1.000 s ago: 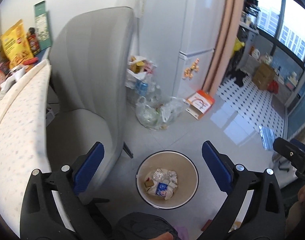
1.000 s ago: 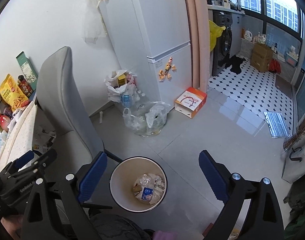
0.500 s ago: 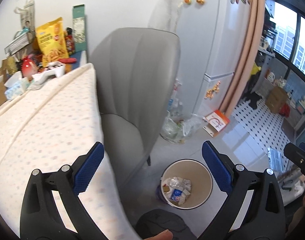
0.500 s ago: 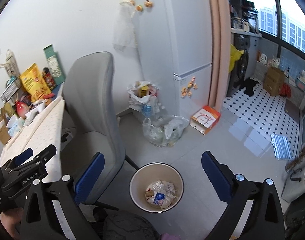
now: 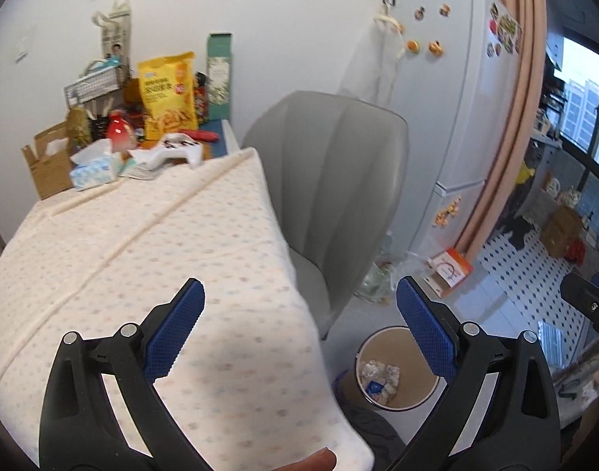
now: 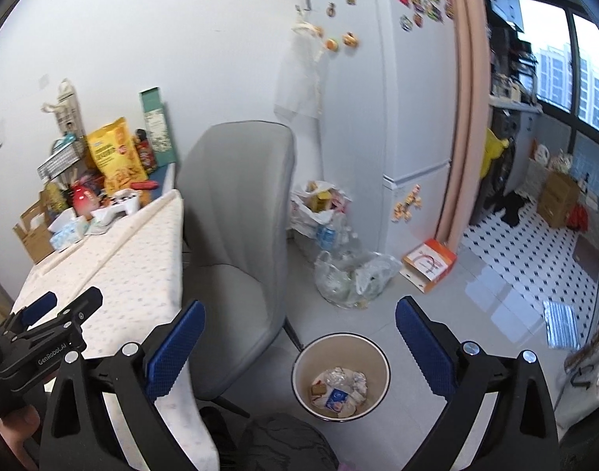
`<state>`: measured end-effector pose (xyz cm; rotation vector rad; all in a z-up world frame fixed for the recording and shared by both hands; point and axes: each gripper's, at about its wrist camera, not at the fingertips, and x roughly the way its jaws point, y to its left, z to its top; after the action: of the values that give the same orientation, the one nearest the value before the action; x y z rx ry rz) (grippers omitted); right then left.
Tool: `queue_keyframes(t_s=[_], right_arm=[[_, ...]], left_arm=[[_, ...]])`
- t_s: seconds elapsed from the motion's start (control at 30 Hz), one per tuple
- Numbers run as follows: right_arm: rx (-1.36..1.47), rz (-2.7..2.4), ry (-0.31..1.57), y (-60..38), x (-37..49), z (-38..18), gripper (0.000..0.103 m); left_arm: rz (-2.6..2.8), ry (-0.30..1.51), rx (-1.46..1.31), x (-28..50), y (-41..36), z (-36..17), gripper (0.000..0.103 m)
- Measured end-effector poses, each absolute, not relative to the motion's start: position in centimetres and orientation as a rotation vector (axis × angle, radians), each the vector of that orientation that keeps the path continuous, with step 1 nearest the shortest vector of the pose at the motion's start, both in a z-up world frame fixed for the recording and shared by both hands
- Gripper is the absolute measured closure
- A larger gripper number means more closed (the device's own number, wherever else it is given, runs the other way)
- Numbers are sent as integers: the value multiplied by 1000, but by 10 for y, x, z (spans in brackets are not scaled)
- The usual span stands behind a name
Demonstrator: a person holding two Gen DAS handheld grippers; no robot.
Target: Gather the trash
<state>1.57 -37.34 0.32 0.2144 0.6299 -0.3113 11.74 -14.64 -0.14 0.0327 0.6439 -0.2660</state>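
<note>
A round trash bin (image 6: 340, 376) stands on the floor with crumpled wrappers and a blue-labelled packet (image 6: 338, 388) inside; it also shows in the left wrist view (image 5: 395, 369). My left gripper (image 5: 299, 333) is open and empty, above the front corner of the table (image 5: 142, 259). My right gripper (image 6: 299, 345) is open and empty, high above the bin and the chair seat. The left gripper shows at the left edge of the right wrist view (image 6: 44, 333).
A grey chair (image 5: 338, 196) stands between the table and a white fridge (image 6: 397, 117). Snack bags, a tissue pack and boxes (image 5: 142, 125) crowd the table's far end. Plastic bags of bottles (image 6: 346, 271) and an orange box (image 6: 429, 265) lie on the floor.
Both grippers rose and tilted up from the bin. The left one swung left over the table. Both stayed open and empty.
</note>
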Motion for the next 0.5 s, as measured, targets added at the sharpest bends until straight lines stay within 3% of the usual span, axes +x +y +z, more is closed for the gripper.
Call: queue_keyframes(t_s=[0.5], right_arm=[[129,-171,564,-289,-8,41,8]], left_arm=[[-156,556,-24,69,-64,32,6]])
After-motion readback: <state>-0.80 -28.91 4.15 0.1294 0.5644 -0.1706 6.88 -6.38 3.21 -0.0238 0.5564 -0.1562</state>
